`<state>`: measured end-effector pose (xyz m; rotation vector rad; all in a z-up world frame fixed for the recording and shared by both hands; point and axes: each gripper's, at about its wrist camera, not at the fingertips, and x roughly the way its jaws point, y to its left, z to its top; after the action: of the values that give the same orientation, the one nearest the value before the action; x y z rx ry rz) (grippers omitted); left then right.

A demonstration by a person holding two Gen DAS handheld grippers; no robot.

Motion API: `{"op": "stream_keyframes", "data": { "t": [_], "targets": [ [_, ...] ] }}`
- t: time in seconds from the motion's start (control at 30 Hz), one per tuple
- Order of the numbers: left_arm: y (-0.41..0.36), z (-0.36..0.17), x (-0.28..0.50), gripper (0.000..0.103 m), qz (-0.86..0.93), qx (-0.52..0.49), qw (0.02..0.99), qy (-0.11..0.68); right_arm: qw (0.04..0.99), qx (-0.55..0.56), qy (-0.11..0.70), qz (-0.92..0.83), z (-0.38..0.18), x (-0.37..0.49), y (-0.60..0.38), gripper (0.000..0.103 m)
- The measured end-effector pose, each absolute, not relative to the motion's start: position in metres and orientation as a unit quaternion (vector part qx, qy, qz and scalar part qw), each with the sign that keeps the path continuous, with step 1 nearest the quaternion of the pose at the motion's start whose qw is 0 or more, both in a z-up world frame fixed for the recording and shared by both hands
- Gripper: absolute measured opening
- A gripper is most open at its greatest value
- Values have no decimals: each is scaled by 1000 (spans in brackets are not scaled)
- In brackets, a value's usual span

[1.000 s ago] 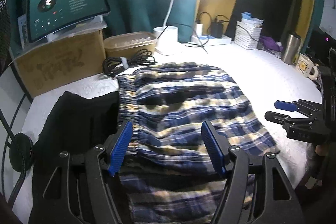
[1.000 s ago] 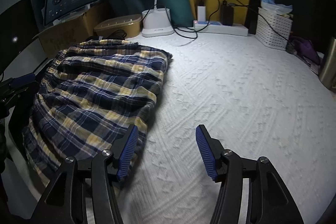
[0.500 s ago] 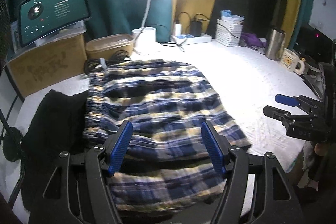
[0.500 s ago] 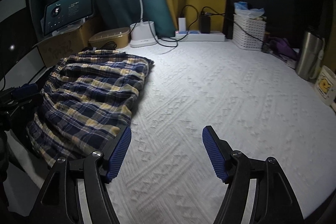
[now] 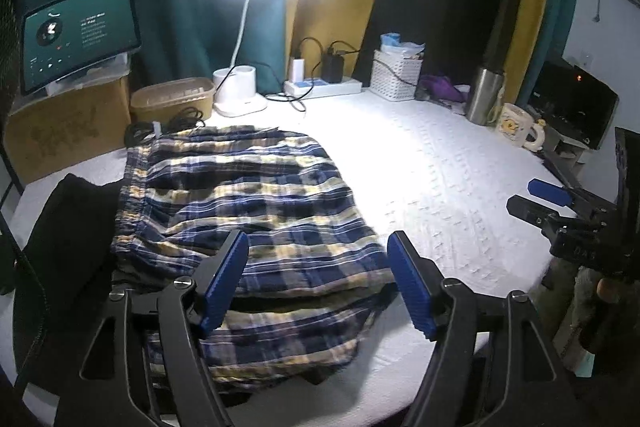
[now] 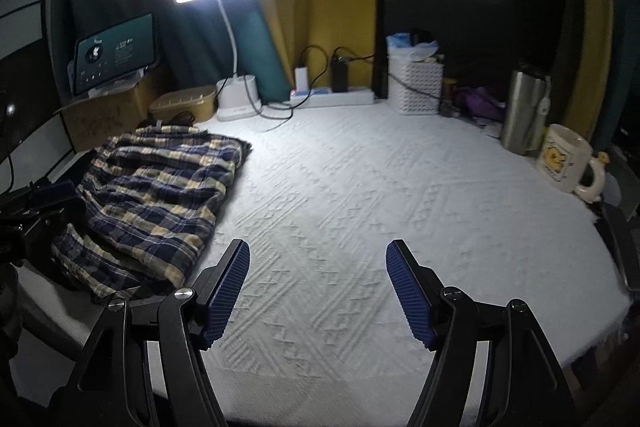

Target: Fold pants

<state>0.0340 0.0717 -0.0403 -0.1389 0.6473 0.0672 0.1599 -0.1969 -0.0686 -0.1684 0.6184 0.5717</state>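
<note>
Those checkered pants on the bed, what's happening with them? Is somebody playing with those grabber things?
A person is holding a two-finger grabber in each hand to fold the plaid pants. Right now the pants lie folded over in a loose stack on the white bedspread, beside a black garment. The left gripper hovers open just above the pants, and the right gripper is open over bare bedspread. Neither is holding anything.

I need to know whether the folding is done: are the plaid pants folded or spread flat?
Folded. The plaid pants lie doubled in a compact stack on the white bedspread, the upper layer's edge overlapping a lower layer nearest the camera.
</note>
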Motion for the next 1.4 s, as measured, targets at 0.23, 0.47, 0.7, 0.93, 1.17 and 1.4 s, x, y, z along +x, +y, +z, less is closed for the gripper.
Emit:
{"op": "stream_keyframes", "data": {
  "t": [0.23, 0.47, 0.7, 0.93, 1.17, 1.4],
  "targets": [
    [53, -22, 31, 81, 45, -43, 959, 277, 921, -60, 273, 270, -48, 146, -225, 75],
    [29, 6, 21, 88, 34, -24, 971, 237, 936, -50, 242, 250, -26, 135, -251, 78],
    [15, 35, 0, 88, 30, -10, 981, 189, 950, -45, 200, 235, 0, 114, -272, 82],
    [12, 55, -19, 103, 59, -4, 989, 135, 962, -52, 150, 221, 30, 88, -280, 93],
    [10, 70, -33, 103, 74, 4, 993, 91, 972, -40, 107, 205, 55, 65, -289, 98],
    [12, 72, -45, 103, 91, -4, 994, 52, 976, -33, 82, 201, 68, 51, -291, 100]
  ]
}}
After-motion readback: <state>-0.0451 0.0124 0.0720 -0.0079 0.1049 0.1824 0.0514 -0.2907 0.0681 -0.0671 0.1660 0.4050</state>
